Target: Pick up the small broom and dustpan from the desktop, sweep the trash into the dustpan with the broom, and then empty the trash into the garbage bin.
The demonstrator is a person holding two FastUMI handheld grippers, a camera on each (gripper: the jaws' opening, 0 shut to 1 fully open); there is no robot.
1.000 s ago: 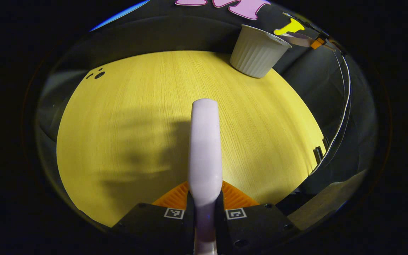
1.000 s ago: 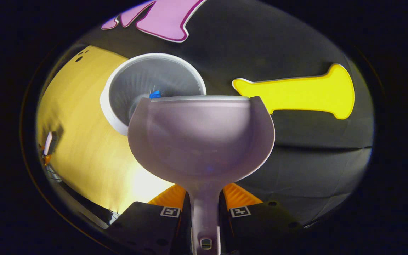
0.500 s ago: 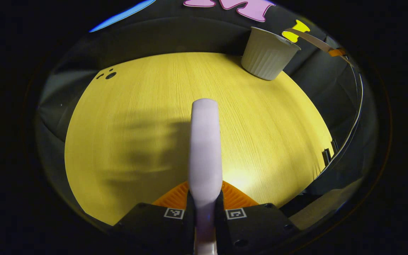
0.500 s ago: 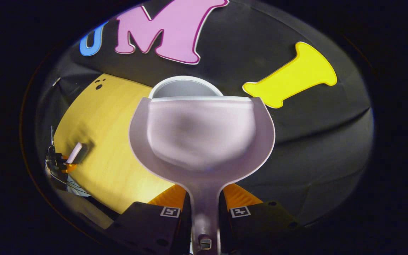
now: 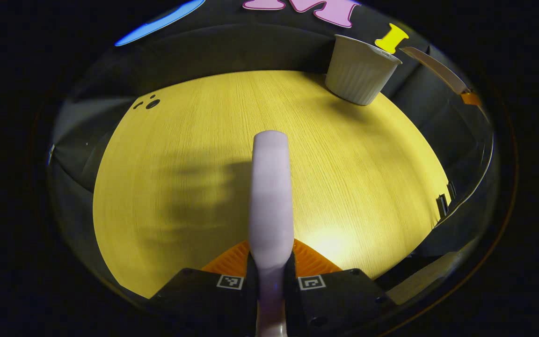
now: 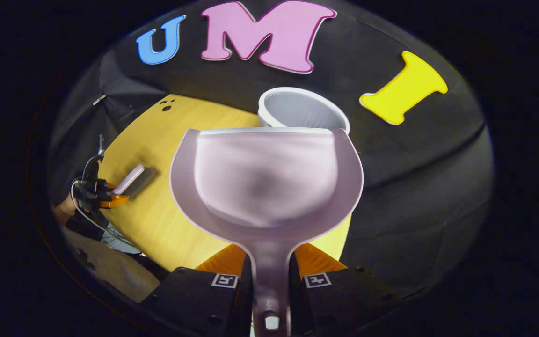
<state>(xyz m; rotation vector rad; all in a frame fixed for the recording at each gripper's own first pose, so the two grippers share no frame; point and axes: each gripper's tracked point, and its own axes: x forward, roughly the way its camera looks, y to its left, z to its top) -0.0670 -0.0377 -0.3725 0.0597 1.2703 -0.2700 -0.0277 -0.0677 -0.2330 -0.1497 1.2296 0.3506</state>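
My left gripper [image 5: 271, 255] is shut on the small lavender broom [image 5: 272, 196], which points out over the yellow desktop [image 5: 180, 154]. The white ribbed garbage bin [image 5: 360, 70] stands at the desktop's far right corner. My right gripper [image 6: 271, 262] is shut on the handle of the lavender dustpan [image 6: 265, 182], held in the air; its scoop looks bare inside. The bin [image 6: 297, 107] sits just beyond the pan's front lip, its lower part hidden. In the right gripper view, the left gripper [image 6: 105, 194] and broom [image 6: 129, 179] show far left. The dustpan's thin edge [image 5: 431, 65] shows at upper right.
The desktop [image 6: 157, 220] has a few small dark holes [image 5: 150, 103] near its far left corner. Black cloth walls close in the back and right sides. A hand [image 6: 61, 213] and cables sit behind the left gripper at the table's near edge.
The right gripper has drawn the dustpan back and away from over the bin's mouth. The bin's inside with a blue scrap no longer shows. The left gripper has shifted only slightly.
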